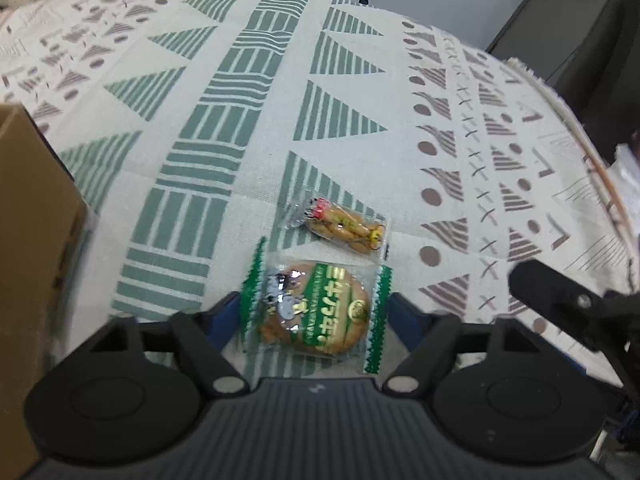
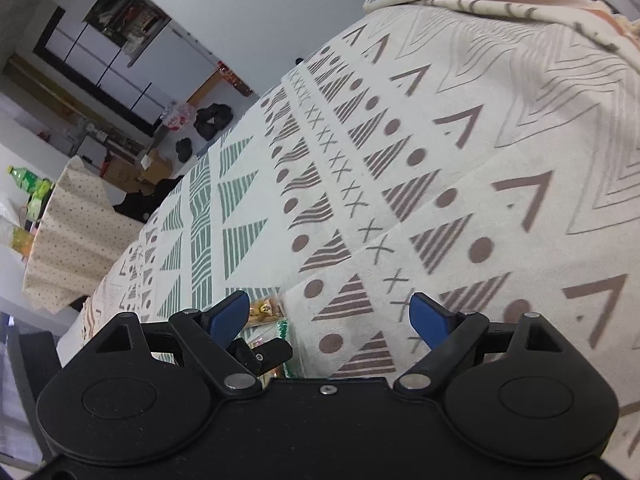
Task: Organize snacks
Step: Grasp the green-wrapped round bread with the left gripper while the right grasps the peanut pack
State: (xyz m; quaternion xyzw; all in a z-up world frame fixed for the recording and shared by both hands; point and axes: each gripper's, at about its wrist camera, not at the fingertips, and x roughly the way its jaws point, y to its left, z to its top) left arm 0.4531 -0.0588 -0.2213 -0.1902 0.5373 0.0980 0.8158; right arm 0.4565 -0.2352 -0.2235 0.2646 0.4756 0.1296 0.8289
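A round cracker in a green and clear wrapper (image 1: 316, 312) lies on the patterned cloth (image 1: 248, 128), right between the blue fingers of my left gripper (image 1: 316, 302). The pads sit at the wrapper's crimped ends and the wrapper is not squeezed. Just beyond it lies a small clear packet of brown snacks (image 1: 340, 226). My right gripper (image 2: 330, 304) stands open over bare cloth (image 2: 440, 160), nothing between its fingers. The small packet (image 2: 266, 309) peeks out beside the right gripper's left finger, and a black part of the left gripper (image 2: 264, 354) shows below it.
A brown cardboard box (image 1: 32, 240) stands at the left edge of the cloth. A black part of the right gripper (image 1: 560, 300) reaches in at the right. A dotted cloth-covered table (image 2: 72, 232) with bottles (image 2: 28, 180), bags and boxes lies beyond the cloth's far edge.
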